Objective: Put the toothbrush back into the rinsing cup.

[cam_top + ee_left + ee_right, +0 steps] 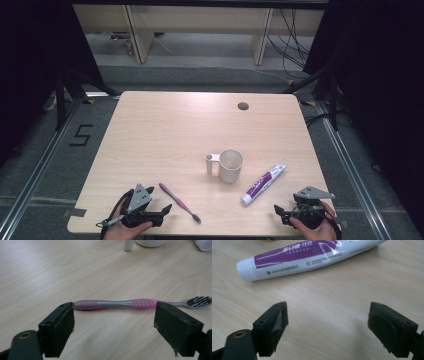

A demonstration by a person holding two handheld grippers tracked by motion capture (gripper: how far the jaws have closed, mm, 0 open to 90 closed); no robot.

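On the table (165,125), the cup (230,165) stands right of centre, the toothbrush (179,202) at lower left of it, the toothpaste tube (263,183) at lower right.

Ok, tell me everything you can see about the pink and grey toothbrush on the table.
The pink and grey plastic toothbrush lies flat on the light wooden table, near its front edge. Its slim handle is grey with pink rubbery grip ribs; the head with dark and white bristles points toward the person's side. It rests just beyond the open left tongs, with nothing touching it except the tabletop.
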